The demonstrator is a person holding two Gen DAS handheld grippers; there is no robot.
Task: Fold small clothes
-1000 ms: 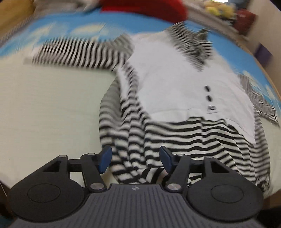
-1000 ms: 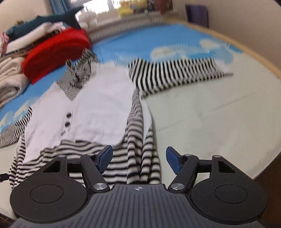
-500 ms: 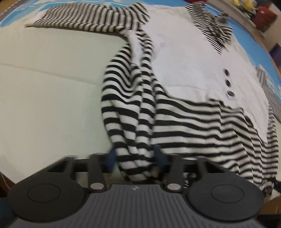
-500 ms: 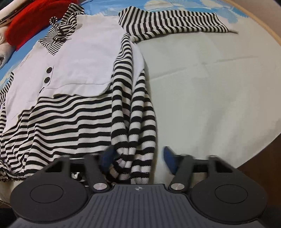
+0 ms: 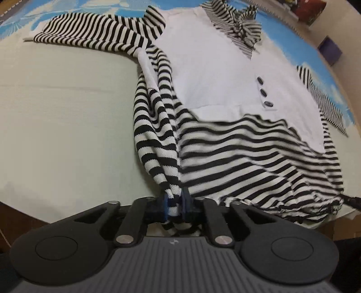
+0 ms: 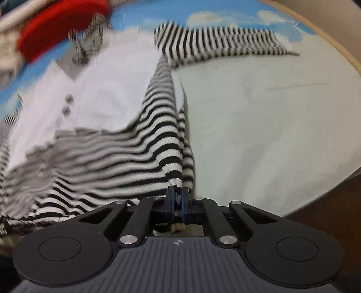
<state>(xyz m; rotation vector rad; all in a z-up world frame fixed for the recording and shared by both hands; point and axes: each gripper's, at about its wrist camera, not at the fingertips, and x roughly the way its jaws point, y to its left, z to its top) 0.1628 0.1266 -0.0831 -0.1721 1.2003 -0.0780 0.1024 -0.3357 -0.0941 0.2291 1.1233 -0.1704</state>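
Observation:
A small sweater [image 5: 214,74] lies flat on the bed, with a white front, dark buttons, and black-and-white striped sleeves, collar and lower part. In the left wrist view my left gripper [image 5: 176,202] is closing, and its blue pads pinch a bunched striped fold at the sweater's bottom left corner. In the right wrist view the sweater [image 6: 108,94] is blurred. My right gripper [image 6: 178,198] is closing too, pads pressed on a striped fold at the hem's right side, which rises taut toward it. One striped sleeve [image 6: 221,42] stretches out to the right.
The bed cover is cream [image 5: 67,101] near me and blue with clouds [image 5: 67,6] farther back. A red garment [image 6: 61,27] and other piled clothes lie at the far left. The bed's rounded wooden edge [image 6: 338,45] runs on the right. A purple box [image 5: 329,50] stands beyond the bed.
Both grippers dropped to the sweater's hem and went from wide open to pinching striped fabric. The fabric now bunches and pulls up toward each gripper.

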